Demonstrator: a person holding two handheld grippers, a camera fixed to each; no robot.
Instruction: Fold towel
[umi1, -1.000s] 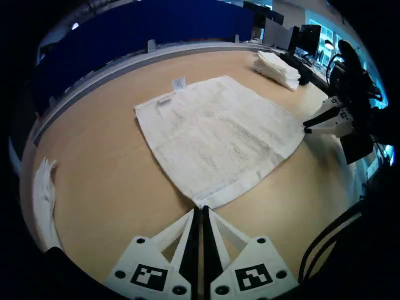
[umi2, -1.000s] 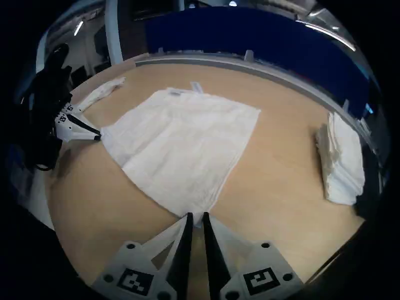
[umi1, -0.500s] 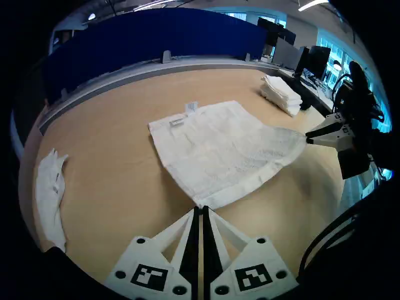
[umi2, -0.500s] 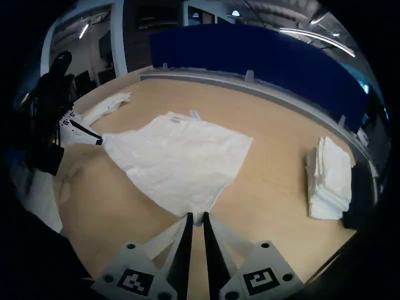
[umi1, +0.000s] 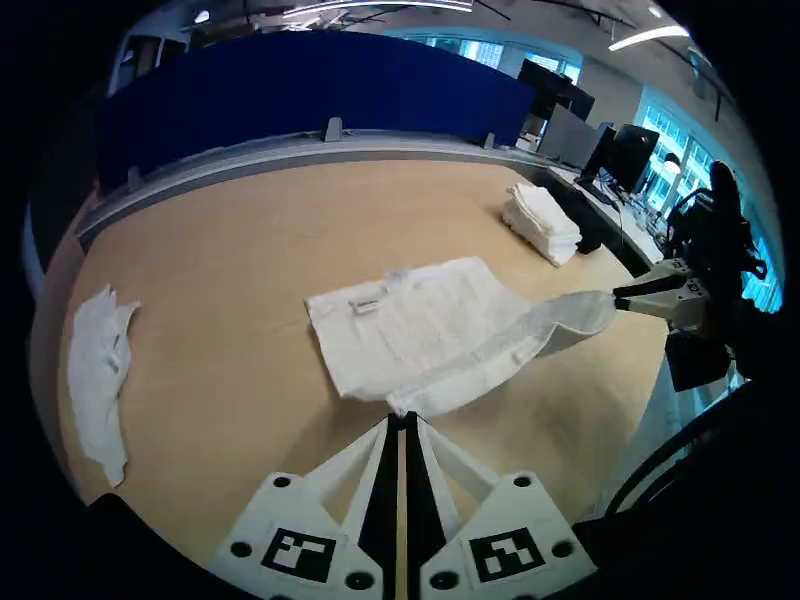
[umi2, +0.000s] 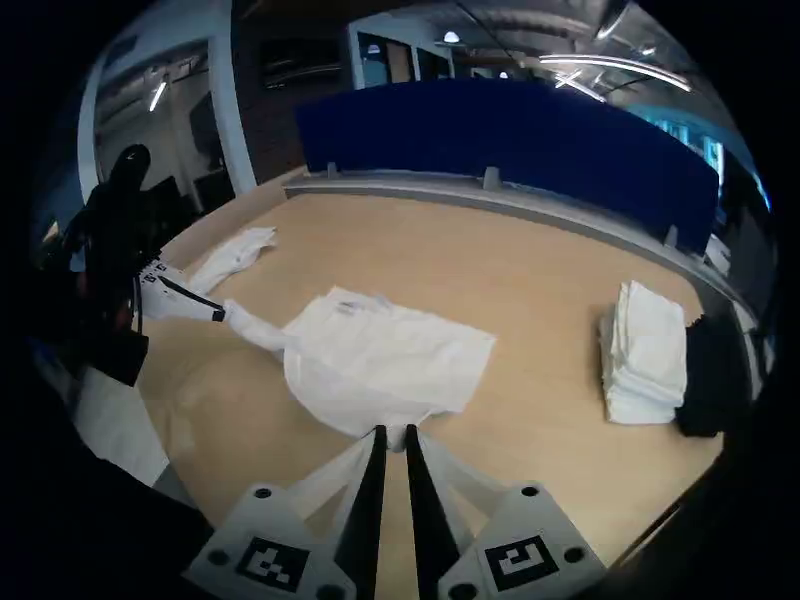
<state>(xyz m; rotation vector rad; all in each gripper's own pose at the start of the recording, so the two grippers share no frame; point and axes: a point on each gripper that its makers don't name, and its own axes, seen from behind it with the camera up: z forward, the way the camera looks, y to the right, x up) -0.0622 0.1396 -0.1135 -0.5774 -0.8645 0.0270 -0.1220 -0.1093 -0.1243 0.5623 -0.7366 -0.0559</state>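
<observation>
Towel (umi1: 420, 320) corners inside left tool (umi1: 403, 420), right tool (umi2: 393, 433)

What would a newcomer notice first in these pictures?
The white towel in the middle of the wooden table stands out: its near edge hangs in the air, one corner pinched by the left gripper, the other by the right gripper. Next come a neat stack of folded towels at the table's far right and a crumpled white cloth at its left edge, in the left gripper view.
</observation>
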